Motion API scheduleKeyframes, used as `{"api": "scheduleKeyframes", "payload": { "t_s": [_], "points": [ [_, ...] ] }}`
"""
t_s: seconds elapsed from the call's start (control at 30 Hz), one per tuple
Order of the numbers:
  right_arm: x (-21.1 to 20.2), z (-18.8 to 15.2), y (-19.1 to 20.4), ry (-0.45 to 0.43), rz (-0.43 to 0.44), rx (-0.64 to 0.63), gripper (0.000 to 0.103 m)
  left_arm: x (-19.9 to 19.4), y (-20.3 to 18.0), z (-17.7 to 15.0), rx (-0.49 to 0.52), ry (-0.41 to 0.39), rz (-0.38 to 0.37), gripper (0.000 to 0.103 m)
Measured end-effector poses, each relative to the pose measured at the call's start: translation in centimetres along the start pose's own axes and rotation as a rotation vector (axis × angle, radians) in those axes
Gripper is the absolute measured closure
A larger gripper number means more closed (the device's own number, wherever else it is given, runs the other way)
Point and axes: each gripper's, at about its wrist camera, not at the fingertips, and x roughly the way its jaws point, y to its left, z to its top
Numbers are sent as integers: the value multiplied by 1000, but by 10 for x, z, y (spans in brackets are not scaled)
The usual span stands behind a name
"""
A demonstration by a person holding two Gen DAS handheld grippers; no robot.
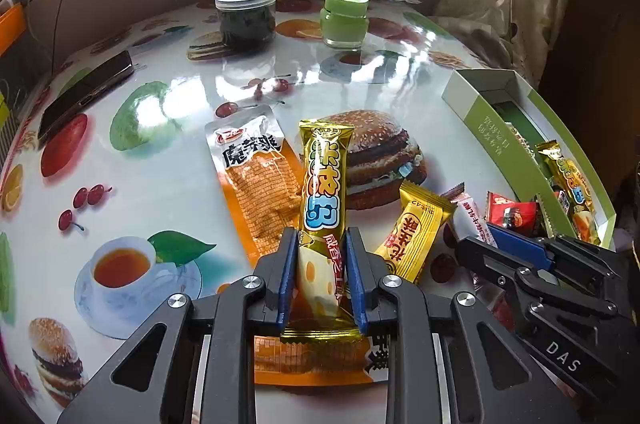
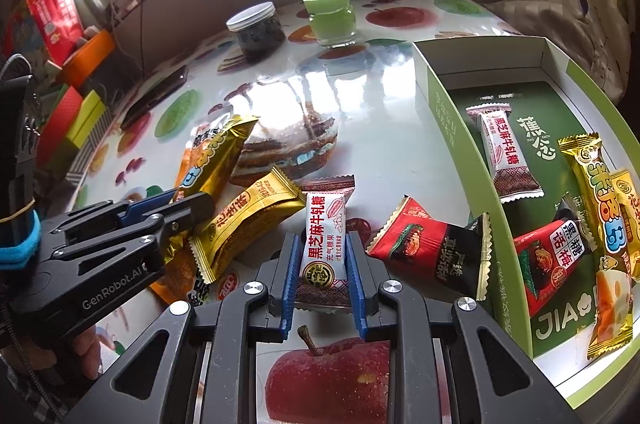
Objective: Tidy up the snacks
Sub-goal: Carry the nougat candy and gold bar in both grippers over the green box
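Left gripper (image 1: 322, 244) clamps its blue pads onto the long gold snack bar (image 1: 324, 183), lying on the fruit-print table (image 1: 168, 159); right gripper (image 2: 323, 248) pinches the white nougat candy (image 2: 325, 236), just left of the green box (image 2: 460, 127) already holding several snacks
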Motion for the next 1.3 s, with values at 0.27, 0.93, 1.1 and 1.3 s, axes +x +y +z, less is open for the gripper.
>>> {"api": "scheduleKeyframes", "payload": {
  "t_s": [0.27, 0.93, 1.1, 1.3],
  "points": [
    [-2, -2, -1, -3, -7, 8, 81, -10, 0, -3, -19, -25, -13, 79],
    [-27, -8, -3, -49, -12, 14, 81, -41, -9, -12, -28, -80, -28, 79],
    [-40, -9, -3, -74, -14, 8, 81, -50, -15, -12, -22, -95, -37, 79],
    [-54, -10, -6, -101, -14, 12, 81, -59, -24, -9, -9, -113, -51, 79]
  ]
}}
